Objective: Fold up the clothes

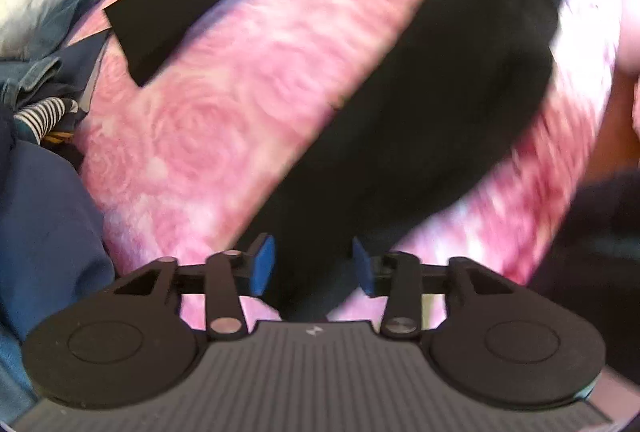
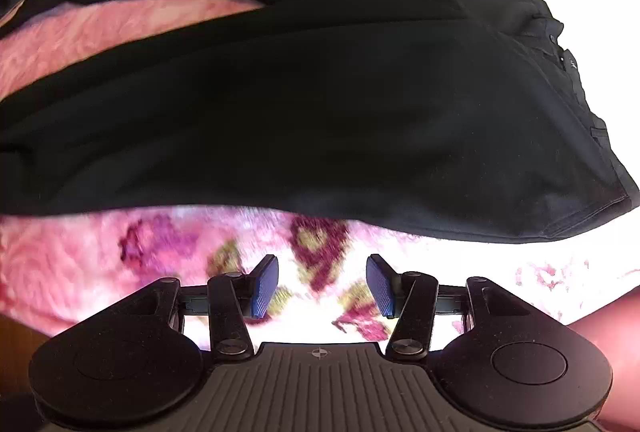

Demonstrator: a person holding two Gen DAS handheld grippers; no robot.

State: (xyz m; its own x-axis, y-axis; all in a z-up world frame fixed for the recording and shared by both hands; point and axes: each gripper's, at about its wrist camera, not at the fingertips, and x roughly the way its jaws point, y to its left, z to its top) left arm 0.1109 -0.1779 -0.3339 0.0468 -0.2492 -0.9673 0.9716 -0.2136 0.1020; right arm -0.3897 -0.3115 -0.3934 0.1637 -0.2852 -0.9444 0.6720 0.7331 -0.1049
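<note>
A: What fills the pictures?

B: A pink rose-patterned blanket [image 1: 208,136], and across it black trousers [image 2: 320,104]. In the right wrist view they span the middle of the frame, waistband at the right edge. In the left wrist view one leg runs to the upper left and the other comes down to the bottom centre.

A: And at the left edge of the left wrist view?

B: A pile of other clothes [image 1: 44,160]: blue cloth, denim, something striped.

A: The left gripper [image 1: 314,266]?

B: Its jaws stand partly apart. Black cloth shows in the gap between the blue pads [image 1: 262,266], but the pads do not press it. The picture is blurred.

A: The right gripper [image 2: 322,286]?

B: Jaws about half open, nothing between them, over bare blanket at the bottom centre. The trousers' near edge lies just above the fingertips in the frame, not touching.
</note>
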